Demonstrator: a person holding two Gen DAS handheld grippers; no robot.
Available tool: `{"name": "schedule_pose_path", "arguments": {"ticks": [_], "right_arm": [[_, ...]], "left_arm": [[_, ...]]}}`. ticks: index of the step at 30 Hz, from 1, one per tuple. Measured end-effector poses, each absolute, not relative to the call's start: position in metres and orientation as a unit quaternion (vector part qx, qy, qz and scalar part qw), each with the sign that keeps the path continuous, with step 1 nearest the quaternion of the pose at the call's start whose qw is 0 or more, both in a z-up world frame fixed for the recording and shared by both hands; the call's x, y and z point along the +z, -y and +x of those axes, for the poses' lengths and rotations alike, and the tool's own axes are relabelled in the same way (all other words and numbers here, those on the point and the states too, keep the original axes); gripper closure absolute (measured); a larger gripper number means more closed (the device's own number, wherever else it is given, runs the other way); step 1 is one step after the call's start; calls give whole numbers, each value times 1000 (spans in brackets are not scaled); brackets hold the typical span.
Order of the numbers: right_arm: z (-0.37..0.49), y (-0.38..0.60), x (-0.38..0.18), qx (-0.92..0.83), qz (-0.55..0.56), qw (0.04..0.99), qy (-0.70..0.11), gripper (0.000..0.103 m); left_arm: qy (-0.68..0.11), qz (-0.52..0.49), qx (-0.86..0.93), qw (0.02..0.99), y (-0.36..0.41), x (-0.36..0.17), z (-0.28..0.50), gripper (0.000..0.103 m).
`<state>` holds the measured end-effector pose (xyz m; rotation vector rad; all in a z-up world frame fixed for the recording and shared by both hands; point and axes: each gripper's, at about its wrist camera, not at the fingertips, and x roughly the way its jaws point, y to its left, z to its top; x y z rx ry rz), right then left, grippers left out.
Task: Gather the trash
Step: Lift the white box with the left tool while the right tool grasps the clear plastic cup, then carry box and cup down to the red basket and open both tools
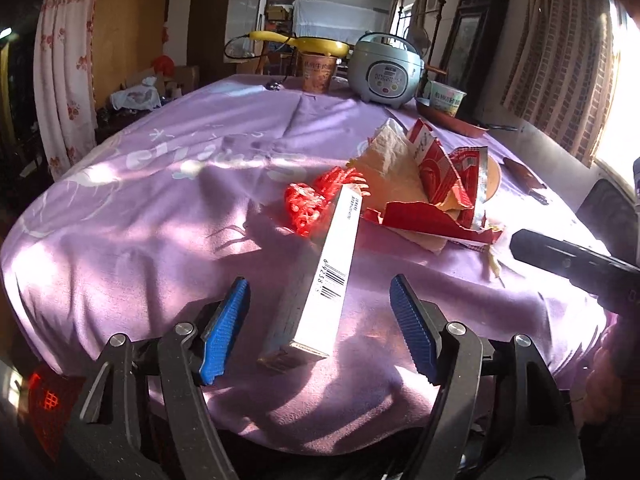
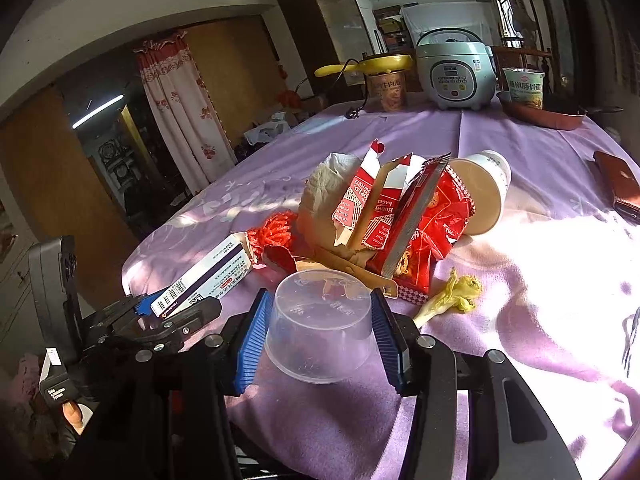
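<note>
**Two claws closing in on the first pieces of trash**

Blue pads of the left claw (image 1: 320, 330) are standing wide apart, released, with the long white box (image 1: 326, 276) lying between them; neither pad is touching it in the left view. In the right view, though, the same box (image 2: 208, 276) is looking pinched at its near end, so whether the left claw is gripping cannot be told for certain.

Meanwhile the right claw (image 2: 318, 338) is straddling the clear plastic tub (image 2: 320, 324), which is sitting upside down on the purple cloth (image 2: 520, 360). Its pads are pressing at, or resting just beside, the tub's sides.

Thin plastic is likely to buckle or pop free if squeezed hard. Likewise, the box could swing and knock the red net (image 1: 306, 206) or the torn red packaging (image 2: 404, 216) heaped just behind. A wilted vegetable stalk (image 2: 448, 296) is lying just right of the tub.
</note>
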<state>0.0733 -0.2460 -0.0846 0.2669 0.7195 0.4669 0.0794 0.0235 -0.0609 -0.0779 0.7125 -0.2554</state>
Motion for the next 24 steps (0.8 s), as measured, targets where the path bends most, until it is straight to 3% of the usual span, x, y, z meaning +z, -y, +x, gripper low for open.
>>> {"name": "schedule_pose_path", "arguments": {"ticks": [7,13,15,17,24], "right_arm": [[70,245,-82,228,127,902,-343,53],[70,244,-83,230,130,901,-344,53],[70,243,-83,231,130,901,-344,53],[69,242,-84,230,129,902,-343,53],[65,239,-73,239,130,904,-329,53]], "left_arm": [[-344,-28,-121,931,-15,-60,74,23],[-353,-6,-97,931,-6,-70,77,23],[-350,8,-90,932,0,-72,78,29],[-345,27,-79,935,4,-73,76,55],[-309,5,-63,949,-23,-40,58,57]]}}
